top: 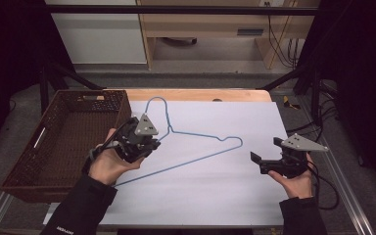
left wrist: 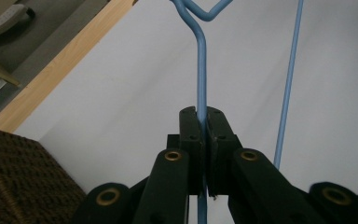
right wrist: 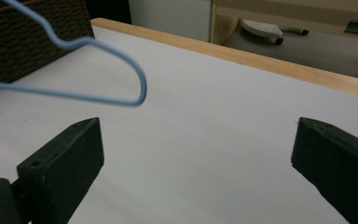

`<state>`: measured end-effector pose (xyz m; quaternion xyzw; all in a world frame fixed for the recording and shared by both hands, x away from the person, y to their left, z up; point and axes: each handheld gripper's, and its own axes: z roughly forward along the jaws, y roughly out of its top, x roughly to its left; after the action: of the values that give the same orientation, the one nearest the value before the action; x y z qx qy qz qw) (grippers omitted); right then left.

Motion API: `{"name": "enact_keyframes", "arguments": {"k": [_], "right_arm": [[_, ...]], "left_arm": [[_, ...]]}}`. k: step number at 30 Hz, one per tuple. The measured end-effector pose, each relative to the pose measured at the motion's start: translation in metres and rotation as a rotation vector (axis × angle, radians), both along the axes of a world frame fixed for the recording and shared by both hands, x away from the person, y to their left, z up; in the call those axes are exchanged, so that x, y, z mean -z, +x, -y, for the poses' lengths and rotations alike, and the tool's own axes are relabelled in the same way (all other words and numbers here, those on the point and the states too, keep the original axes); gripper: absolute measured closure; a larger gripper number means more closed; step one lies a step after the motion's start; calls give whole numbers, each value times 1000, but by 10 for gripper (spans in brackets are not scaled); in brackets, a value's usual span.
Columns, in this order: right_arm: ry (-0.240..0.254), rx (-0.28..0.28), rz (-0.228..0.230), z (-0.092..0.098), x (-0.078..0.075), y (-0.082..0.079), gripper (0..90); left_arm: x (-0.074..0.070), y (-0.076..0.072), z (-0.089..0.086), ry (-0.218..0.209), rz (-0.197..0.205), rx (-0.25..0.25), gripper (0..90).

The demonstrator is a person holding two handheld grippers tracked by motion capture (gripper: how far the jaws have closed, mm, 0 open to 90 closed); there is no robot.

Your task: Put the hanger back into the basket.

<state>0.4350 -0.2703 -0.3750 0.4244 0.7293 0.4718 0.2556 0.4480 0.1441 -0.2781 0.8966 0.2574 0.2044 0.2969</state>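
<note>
A blue wire hanger lay over the white sheet, its neck clamped in the left gripper. The right gripper hovered apart, jaws spread wide. A brown basket sat beside the wooden table edge.

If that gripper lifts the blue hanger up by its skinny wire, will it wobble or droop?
Probably a little wobble. The blue hanger is thin wire, so likely light and slightly springy, yet it keeps its triangle shape. The left gripper pinches only the wire near the neck, so the far corner may swing or sag. Smooth wire might also twist between the jaws.
</note>
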Motion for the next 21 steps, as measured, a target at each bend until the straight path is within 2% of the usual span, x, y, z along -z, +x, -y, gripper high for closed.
{"name": "enact_keyframes", "arguments": {"k": [8, 21], "right_arm": [[-13, -5, 0, -1, 1, 0, 30], [-20, -13, -8, -4, 5, 2, 29]], "left_arm": [[-21, 13, -20, -42, 29, -67, 872], [-52, 19, -49, -60, 87, -133, 872]]}}
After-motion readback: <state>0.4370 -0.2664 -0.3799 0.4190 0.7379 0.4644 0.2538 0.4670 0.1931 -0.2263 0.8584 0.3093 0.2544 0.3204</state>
